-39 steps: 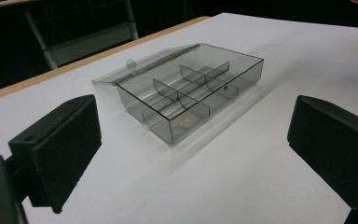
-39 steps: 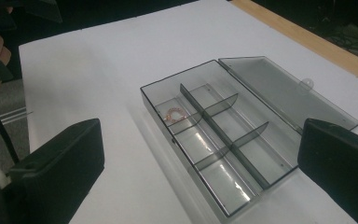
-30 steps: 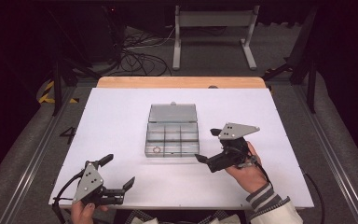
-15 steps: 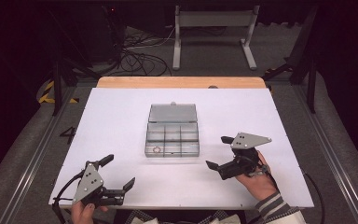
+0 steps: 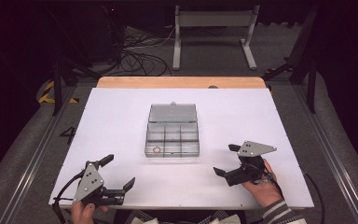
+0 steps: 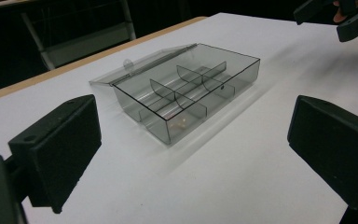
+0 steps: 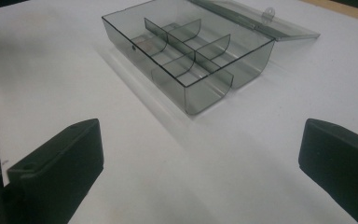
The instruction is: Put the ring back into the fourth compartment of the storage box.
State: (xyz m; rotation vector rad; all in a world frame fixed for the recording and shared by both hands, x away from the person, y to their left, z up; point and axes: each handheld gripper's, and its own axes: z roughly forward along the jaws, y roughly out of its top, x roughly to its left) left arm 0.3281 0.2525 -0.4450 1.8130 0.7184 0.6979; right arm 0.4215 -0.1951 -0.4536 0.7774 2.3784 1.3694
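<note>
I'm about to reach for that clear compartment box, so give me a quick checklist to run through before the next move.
1. Lid open: ok, the organizer box has its lid folded back flat.
2. Left gripper empty, jaws apart: ok.
3. Right gripper empty, jaws apart: ok.
4. Path to the box: ok, bare white table lies between each gripper and it.
5. Contents: one small ring sits in the near left compartment; whether the other compartments hold anything, cannot tell.
6. Box square to the table edge: ok.

The box (image 5: 172,136) is clear, smoky, glossy plastic, the tabletop (image 5: 121,116) a smooth matt white sheet edged with bare wood, and each claw's pads (image 6: 63,149) matt black.
</note>
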